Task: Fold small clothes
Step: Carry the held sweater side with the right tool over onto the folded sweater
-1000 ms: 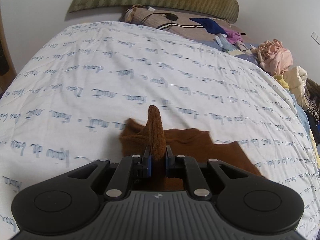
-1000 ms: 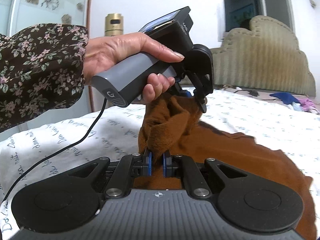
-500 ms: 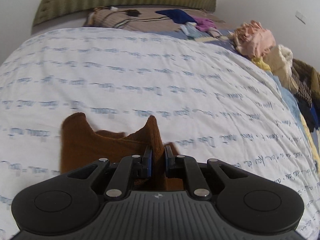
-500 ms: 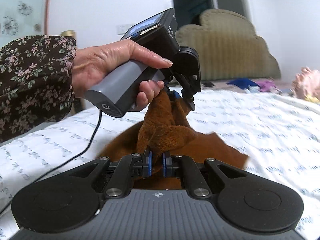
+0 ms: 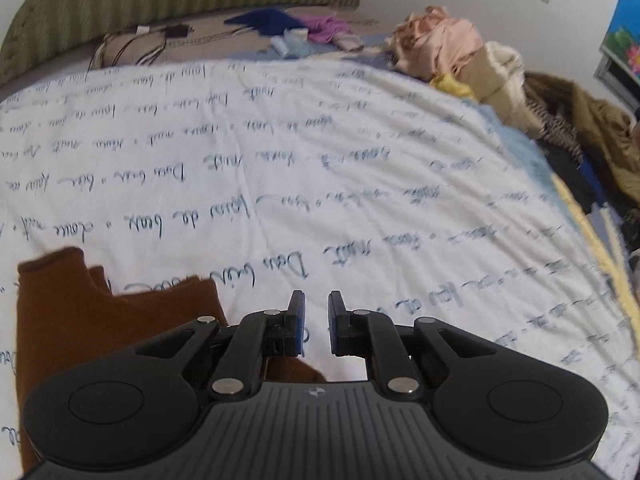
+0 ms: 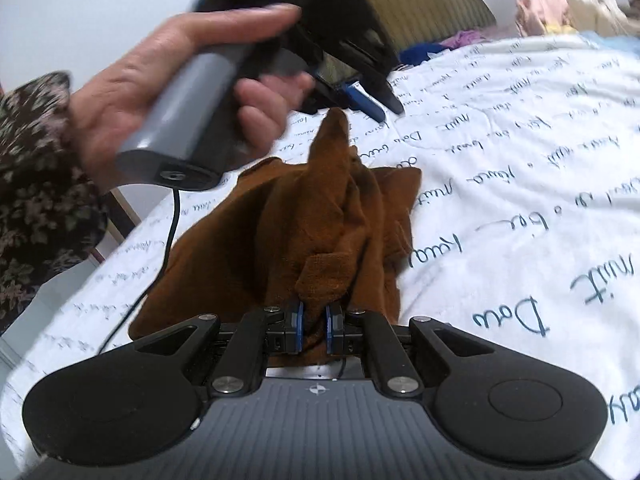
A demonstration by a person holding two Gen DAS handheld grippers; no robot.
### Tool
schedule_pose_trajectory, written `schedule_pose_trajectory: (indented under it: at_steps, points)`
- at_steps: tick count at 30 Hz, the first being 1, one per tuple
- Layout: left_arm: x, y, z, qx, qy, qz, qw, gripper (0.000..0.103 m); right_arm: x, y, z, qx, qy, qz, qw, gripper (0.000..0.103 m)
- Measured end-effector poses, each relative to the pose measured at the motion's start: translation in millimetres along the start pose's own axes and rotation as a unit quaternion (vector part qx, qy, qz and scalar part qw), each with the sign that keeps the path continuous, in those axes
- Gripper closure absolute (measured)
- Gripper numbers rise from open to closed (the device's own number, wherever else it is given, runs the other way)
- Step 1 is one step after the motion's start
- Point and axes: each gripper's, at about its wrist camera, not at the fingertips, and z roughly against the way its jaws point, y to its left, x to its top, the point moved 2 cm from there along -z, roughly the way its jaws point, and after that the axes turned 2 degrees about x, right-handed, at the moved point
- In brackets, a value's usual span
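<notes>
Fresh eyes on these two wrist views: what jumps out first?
The brown garment, bunched in a peak on the white script-printed bedspread, with the right hand-held gripper clamped on its near edge. Just beyond it in the right view, a hand in a floral sleeve carries the left hand-held gripper, whose jaws show a gap with nothing between them. A heap of clothes sits at the bed's far right.

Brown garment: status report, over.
Right gripper shut on brown knit garment, bunched on bed sheet. Left gripper empty, jaws slightly apart, clear of garment. Nothing in the way.
</notes>
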Motion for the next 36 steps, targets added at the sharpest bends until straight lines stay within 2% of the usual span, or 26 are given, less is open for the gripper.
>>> schedule_pose_trajectory:
  at_steps: [4,8,10,12,14,17,21,23,25,26,27,29,32,34,36]
  points:
    - [7,29,38,-0.002,-0.029,0.018,0.9994,0.091,0,-3,12,0.013,-0.027,0.006,1.000,0.092]
    - [-8,73,74,0.012,-0.051,0.038,0.9979,0.091,1,6,38,0.008,-0.073,0.061,0.995,0.092]
    - [-25,87,85,0.024,-0.054,0.036,0.9976,0.091,0,0,33,-0.002,-0.048,0.053,0.997,0.091]
    - [-48,98,90,0.027,-0.050,0.037,0.9977,0.091,-1,-17,15,-0.009,0.010,0.005,1.000,0.085]
    - [-74,104,92,0.022,-0.049,0.034,0.9980,0.091,1,-23,25,0.001,0.009,-0.013,1.000,0.085]
    - [-107,103,94,0.028,-0.060,0.019,0.9976,0.091,24,-17,51,-0.019,-0.043,0.024,0.999,0.073]
    - [-132,94,100,0.040,-0.103,0.009,0.9938,0.091,72,-15,45,0.005,-0.067,0.037,0.997,0.073]
    - [-138,88,104,0.038,-0.125,0.010,0.9914,0.091,91,-7,28,0.046,-0.049,0.043,0.997,0.073]
    - [-141,81,102,0.050,-0.140,0.010,0.9888,0.091,104,2,0,0.096,-0.001,0.040,0.995,0.073]
    - [-142,78,98,0.061,-0.144,0.005,0.9877,0.091,108,2,-17,0.104,0.018,0.031,0.994,0.073]
    - [-143,76,92,0.064,-0.141,0.002,0.9879,0.091,109,1,-33,0.095,0.037,0.028,0.994,0.073]
    - [-144,76,79,0.051,-0.126,0.013,0.9906,0.088,108,-13,-60,0.034,0.060,0.026,0.997,0.074]
    - [-147,74,59,0.047,-0.113,0.008,0.9924,0.087,102,-57,-91,-0.025,0.075,-0.010,0.997,0.085]
    - [-148,67,53,0.058,-0.117,-0.012,0.9914,0.088,95,-78,-97,-0.004,0.066,-0.036,0.997,0.088]
    - [-148,63,51,0.064,-0.120,-0.022,0.9905,0.087,93,-75,-95,-0.002,0.077,-0.015,0.997,0.088]
